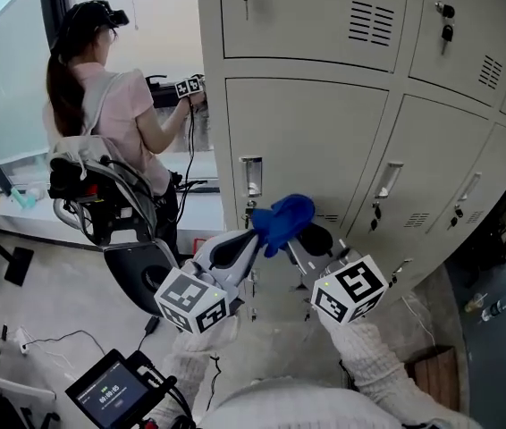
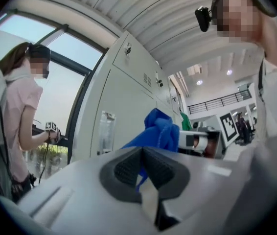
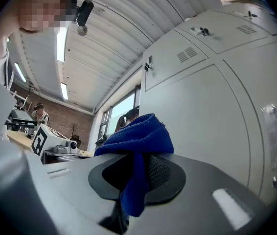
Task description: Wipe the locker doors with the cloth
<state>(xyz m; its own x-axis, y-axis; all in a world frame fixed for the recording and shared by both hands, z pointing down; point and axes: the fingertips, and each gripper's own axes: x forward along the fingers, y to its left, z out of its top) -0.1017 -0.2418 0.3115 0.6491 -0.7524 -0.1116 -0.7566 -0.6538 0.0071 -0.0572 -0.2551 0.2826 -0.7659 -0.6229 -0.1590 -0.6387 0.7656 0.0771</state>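
Left of the grey metal lockers [image 1: 317, 21], a person in a pink top [image 1: 110, 105] stands facing away. In front of the lockers' lower left door [image 1: 316, 137], just below its recessed silver handle [image 1: 251, 177], the left gripper [image 1: 255, 238] has its jaws pressed together on a thin corner of the bunched blue microfibre cloth [image 1: 285, 216]. Whether the cloth touches that door cannot be told. Further right along the lockers, the right gripper [image 1: 299, 239] is clamped on a thicker fold of the same cloth, which drapes over its jaws.
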